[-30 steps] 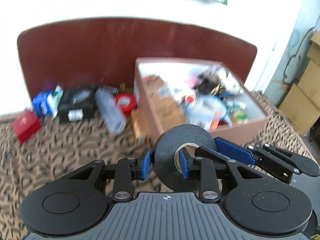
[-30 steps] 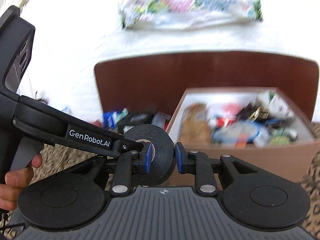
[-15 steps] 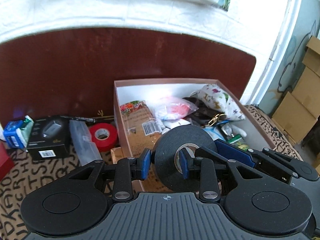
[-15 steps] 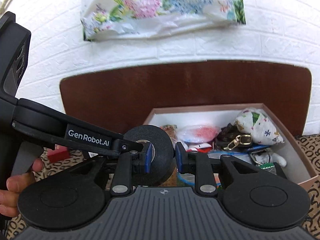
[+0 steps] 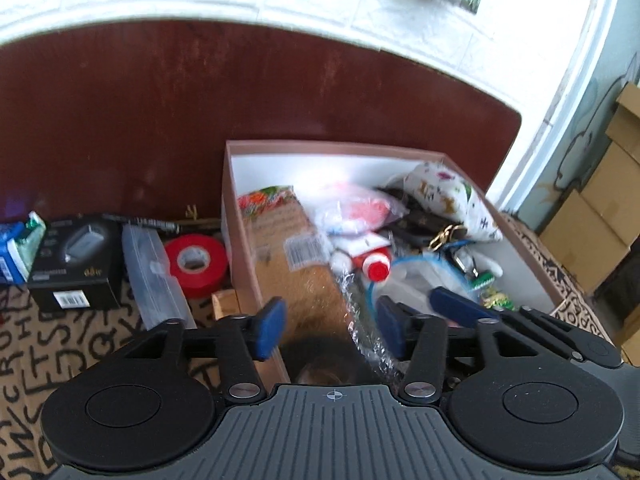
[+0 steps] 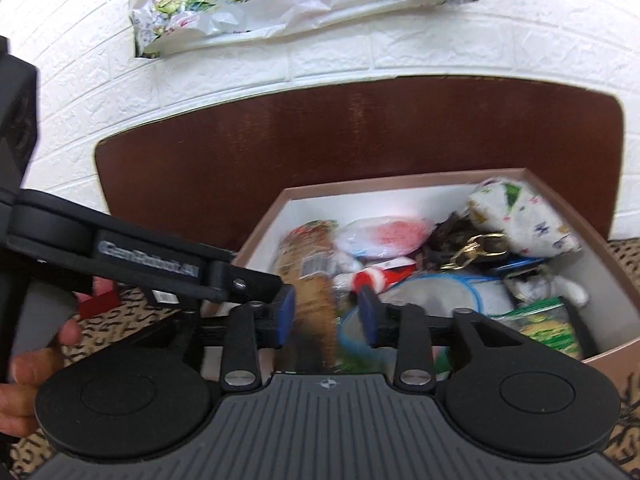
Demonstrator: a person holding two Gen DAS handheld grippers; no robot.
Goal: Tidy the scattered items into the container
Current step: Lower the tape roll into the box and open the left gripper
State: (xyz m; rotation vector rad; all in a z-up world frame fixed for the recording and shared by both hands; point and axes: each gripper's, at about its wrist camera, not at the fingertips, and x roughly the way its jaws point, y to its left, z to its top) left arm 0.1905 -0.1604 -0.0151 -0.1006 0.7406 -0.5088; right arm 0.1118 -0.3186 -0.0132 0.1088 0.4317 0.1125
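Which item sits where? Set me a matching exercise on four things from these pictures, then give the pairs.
Things:
1. red tape roll
2. black tape roll
3. white patterned pouch
4. black carton

Places:
A. far right corner inside the box
B. left of the clear case
C. between the clear case and the box wall
D. directly below the open left claw

Pairs: 1-C, 2-D, 3-A, 4-B

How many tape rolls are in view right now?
2. A red tape roll sits on the patterned mat left of the box. A black tape roll lies at the box's near edge, below the open left gripper. Clutter could hide more.
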